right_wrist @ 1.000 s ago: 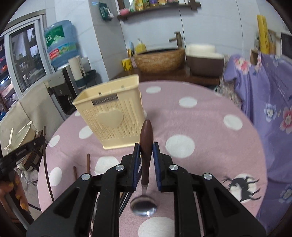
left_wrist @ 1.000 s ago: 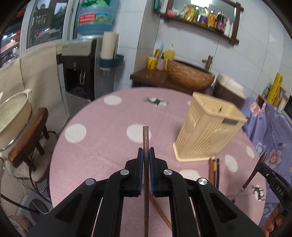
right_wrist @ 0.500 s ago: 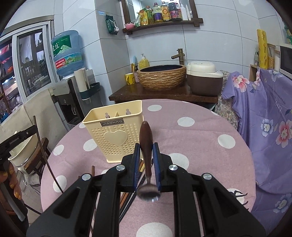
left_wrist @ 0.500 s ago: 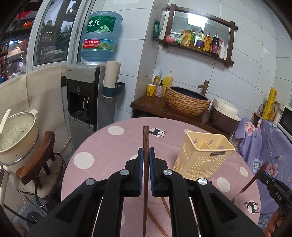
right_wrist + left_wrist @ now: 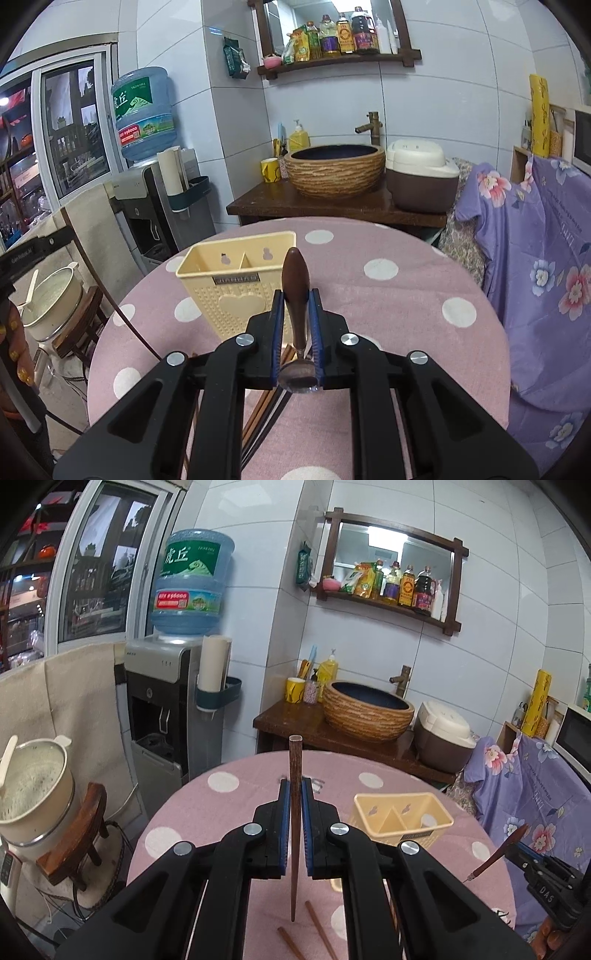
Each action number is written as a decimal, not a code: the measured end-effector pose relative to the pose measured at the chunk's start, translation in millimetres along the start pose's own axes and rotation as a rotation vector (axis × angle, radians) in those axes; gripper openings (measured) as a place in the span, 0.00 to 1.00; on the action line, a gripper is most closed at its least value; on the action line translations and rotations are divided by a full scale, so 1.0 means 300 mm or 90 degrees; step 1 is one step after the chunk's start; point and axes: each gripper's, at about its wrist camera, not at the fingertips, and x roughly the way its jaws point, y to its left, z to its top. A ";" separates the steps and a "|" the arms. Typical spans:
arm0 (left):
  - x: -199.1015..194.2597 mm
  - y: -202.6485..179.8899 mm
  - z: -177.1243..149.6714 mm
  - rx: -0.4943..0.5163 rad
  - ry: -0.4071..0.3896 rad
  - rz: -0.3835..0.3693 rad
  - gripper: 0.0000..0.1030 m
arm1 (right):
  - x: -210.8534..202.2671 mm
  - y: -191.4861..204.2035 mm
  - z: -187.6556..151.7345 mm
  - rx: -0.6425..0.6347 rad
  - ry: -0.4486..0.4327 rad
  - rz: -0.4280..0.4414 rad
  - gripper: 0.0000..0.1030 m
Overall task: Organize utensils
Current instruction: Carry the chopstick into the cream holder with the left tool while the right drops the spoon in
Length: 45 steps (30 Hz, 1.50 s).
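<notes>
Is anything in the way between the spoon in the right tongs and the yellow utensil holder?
Nothing visible. The spoon is clamped in the right tongs, and the utensil holder stands just beyond it with both compartments open and apparently empty.

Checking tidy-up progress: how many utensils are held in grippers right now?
2. A wooden chopstick is clamped in the left gripper; a wooden-handled spoon in the right gripper. Other chopsticks lie loose on the table, partly hidden.

Room is looking evenly lit, ceiling light glaring in the mirror (image 5: 391,542); fisheye is bending tile lines, corners going black, focus staying sharp throughout.
</notes>
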 end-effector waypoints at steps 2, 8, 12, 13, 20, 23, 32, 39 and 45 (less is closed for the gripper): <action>-0.009 -0.015 0.039 0.006 -0.013 -0.002 0.07 | -0.003 0.006 0.033 -0.004 -0.003 0.004 0.14; -0.035 -0.091 0.200 0.008 -0.030 -0.052 0.07 | -0.012 0.038 0.195 -0.014 -0.018 0.014 0.13; -0.022 -0.174 0.307 0.012 -0.044 -0.071 0.07 | -0.002 0.065 0.329 -0.003 -0.032 0.024 0.13; -0.019 -0.191 0.326 0.012 -0.047 -0.076 0.07 | 0.004 0.074 0.360 0.000 -0.038 0.024 0.13; 0.054 -0.289 0.350 0.024 -0.052 -0.075 0.07 | 0.092 0.139 0.433 -0.006 -0.060 0.014 0.13; 0.125 -0.292 0.290 0.018 -0.031 -0.064 0.07 | 0.163 0.142 0.388 0.001 -0.051 0.015 0.13; 0.330 -0.274 0.081 -0.002 0.060 -0.039 0.07 | 0.331 0.118 0.222 0.006 -0.001 0.005 0.14; 0.404 -0.265 -0.021 0.004 0.096 -0.023 0.02 | 0.401 0.097 0.137 0.012 0.033 0.006 0.14; 0.414 -0.237 -0.038 -0.012 0.106 -0.027 0.02 | 0.410 0.091 0.118 0.008 0.025 0.002 0.14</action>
